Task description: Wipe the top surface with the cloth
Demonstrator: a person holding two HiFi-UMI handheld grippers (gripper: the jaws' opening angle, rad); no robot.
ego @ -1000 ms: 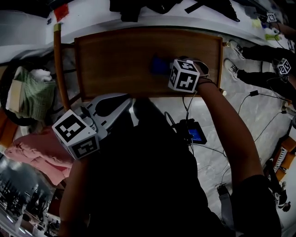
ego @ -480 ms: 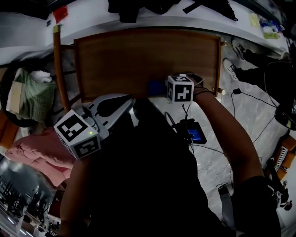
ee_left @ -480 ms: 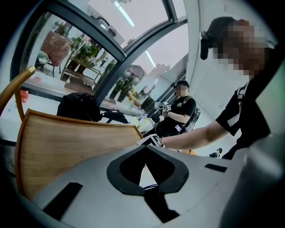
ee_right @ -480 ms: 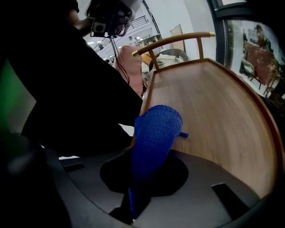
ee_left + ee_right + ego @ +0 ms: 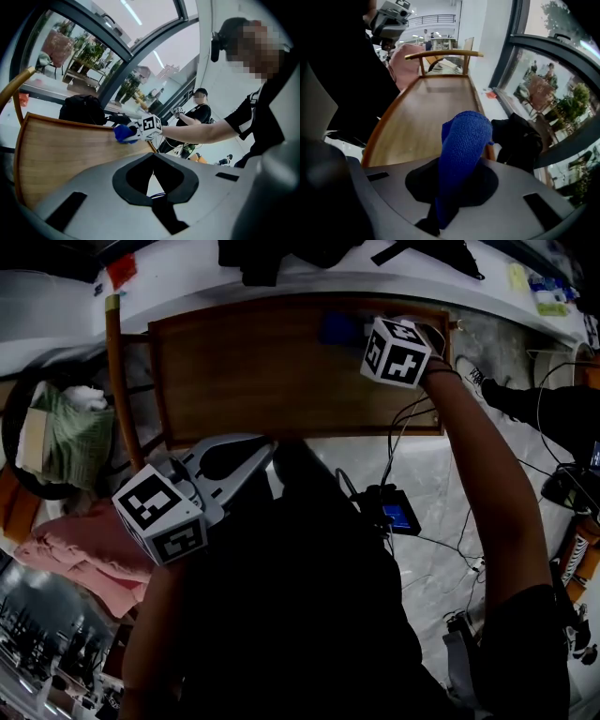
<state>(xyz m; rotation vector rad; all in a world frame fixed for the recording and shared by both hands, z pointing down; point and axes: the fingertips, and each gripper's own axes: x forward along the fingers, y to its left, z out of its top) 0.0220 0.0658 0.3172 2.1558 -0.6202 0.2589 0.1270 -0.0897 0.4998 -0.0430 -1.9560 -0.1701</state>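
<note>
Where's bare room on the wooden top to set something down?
Most of the wooden top is bare: the whole left end and the middle, from near edge to far edge. It is crowded only at the far right corner, where the right gripper holds the blue cloth.

The right arm [image 5: 473,465] reaches far forward, nearly straight, and the right gripper [image 5: 359,332] at its end has its jaws clamped on a blue cloth [image 5: 461,154] (the fabric bulges out past the tips). The left arm [image 5: 150,624] is bent close to the torso, the left gripper [image 5: 248,448] held low, jaws together with nothing between them
</note>
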